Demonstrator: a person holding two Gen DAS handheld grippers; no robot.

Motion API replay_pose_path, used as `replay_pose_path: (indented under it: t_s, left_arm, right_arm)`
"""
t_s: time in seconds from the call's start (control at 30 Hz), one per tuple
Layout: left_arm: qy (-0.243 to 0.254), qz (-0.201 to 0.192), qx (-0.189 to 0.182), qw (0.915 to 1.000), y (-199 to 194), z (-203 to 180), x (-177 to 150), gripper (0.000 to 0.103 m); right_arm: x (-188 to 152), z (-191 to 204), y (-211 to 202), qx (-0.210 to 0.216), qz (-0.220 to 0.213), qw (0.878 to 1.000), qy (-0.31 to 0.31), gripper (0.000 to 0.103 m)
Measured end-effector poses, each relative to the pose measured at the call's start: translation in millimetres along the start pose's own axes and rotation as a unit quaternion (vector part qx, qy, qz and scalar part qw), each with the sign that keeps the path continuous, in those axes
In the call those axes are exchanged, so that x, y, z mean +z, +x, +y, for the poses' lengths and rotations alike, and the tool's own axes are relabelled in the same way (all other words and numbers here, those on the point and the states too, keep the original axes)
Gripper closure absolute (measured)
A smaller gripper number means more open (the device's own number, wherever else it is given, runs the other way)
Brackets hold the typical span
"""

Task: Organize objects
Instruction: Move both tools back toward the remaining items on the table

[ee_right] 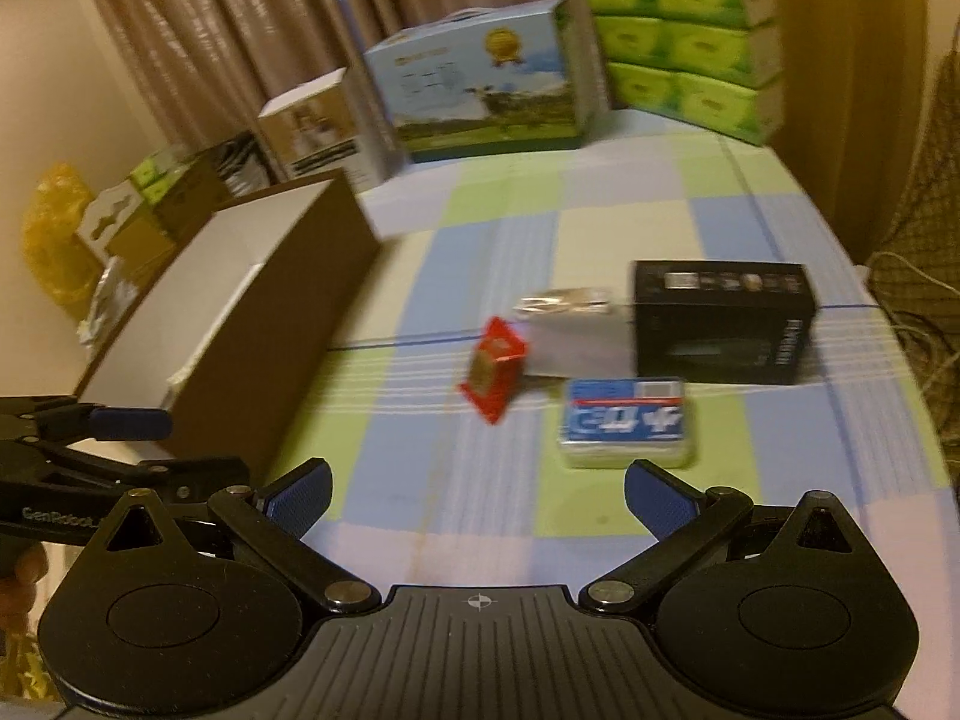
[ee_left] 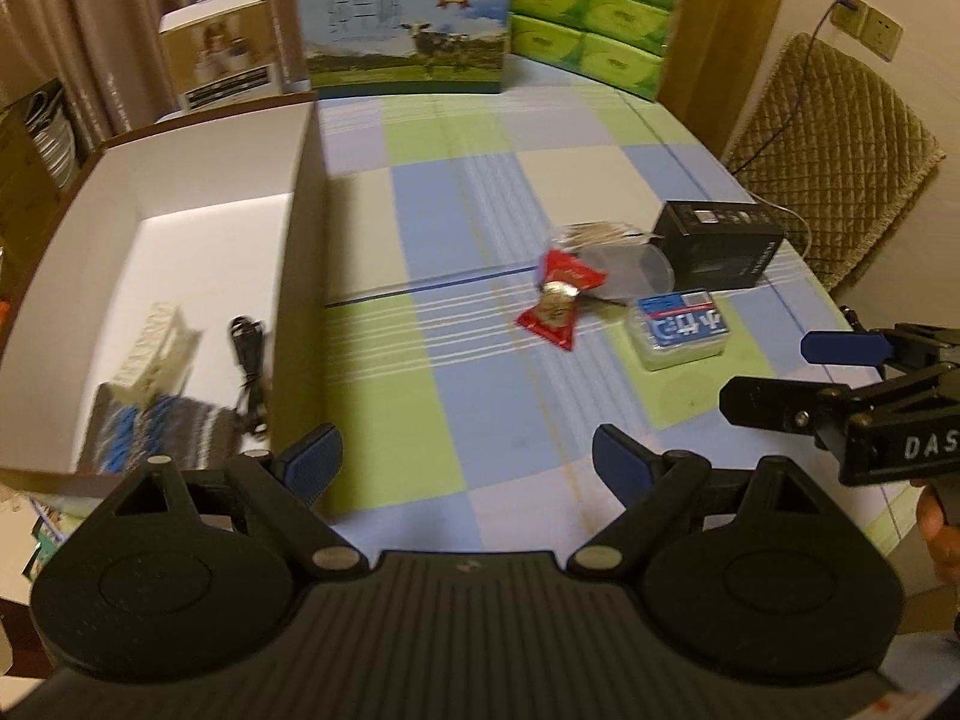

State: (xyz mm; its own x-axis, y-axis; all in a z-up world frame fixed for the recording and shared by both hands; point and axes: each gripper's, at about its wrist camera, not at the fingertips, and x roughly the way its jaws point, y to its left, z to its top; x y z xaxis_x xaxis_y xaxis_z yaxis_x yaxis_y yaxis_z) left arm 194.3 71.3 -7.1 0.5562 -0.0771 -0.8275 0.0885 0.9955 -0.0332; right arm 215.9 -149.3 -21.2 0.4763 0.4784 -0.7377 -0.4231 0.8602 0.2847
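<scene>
Both the left gripper (ee_left: 465,462) and right gripper (ee_right: 477,495) hover with fingers spread, empty, above the checked tabletop (ee_left: 480,408) near a red packet (ee_left: 555,306).

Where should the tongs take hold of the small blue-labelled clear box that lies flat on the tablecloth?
Probably from above, across the two long sides of the blue-labelled box. It lies flat and low, label up, so little side wall shows for a level grip. The black box stands close behind it and the red packet to its left, while its near side is free. The right tongs are open and nearest.
</scene>
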Motion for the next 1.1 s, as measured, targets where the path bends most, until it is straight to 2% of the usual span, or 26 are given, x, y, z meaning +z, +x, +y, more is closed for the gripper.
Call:
replay_pose_path:
  t_s: [0.23,0.43,0.73,1.1]
  left_arm:
    - [0.009,-0.011,-0.02,0.9997,21.4,-25.3,11.3,0.015]
    - [0.027,-0.018,-0.03,0.999,46.9,-40.9,19.2,0.017]
    - [0.037,0.0,-0.014,0.9992,87.4,-44.2,33.0,0.022]
    - [0.041,0.028,0.008,0.9987,123.9,-32.9,39.6,0.022]
  right_arm:
    - [4.0,-35.5,-1.2,-0.026,-0.007,1.0,0.013,0.002]
    - [5.7,-58.0,14.0,-0.046,-0.003,0.999,0.025,0.002]
    - [6.8,-67.2,53.3,-0.052,0.012,0.998,0.029,0.002]
    - [7.2,-71.5,97.0,-0.077,0.035,0.996,0.029,0.003]
